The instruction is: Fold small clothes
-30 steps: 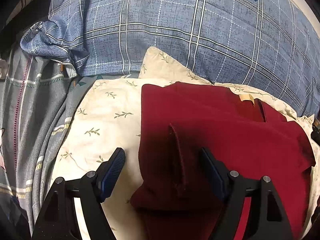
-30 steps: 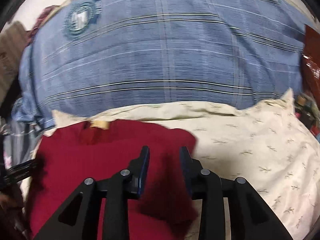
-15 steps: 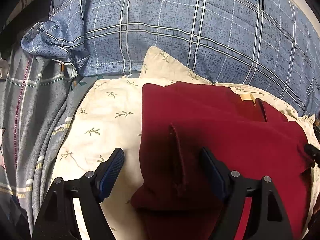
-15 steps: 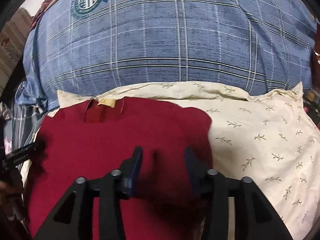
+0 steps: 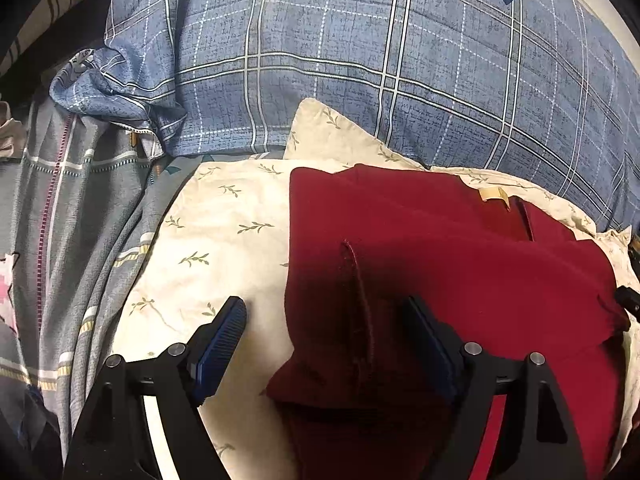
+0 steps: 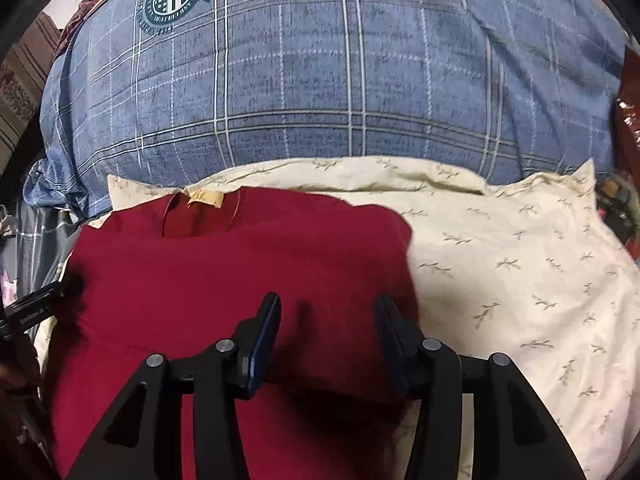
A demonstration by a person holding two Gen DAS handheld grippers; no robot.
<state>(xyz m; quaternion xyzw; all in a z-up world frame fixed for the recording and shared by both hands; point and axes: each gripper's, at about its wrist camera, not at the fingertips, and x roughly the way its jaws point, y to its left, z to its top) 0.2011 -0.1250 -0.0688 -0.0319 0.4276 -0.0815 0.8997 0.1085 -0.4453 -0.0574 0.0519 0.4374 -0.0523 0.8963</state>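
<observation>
Jaws of my right gripper (image 6: 326, 322) have just been opening over the maroon shirt (image 6: 240, 272), releasing its fold; left gripper (image 5: 324, 328) gapes wide.

The folded dark-red knit garment (image 6: 240, 280) lay on the cream leaf-print pillow (image 6: 520, 272), with the blue plaid pillow (image 6: 340, 80) behind both.
</observation>
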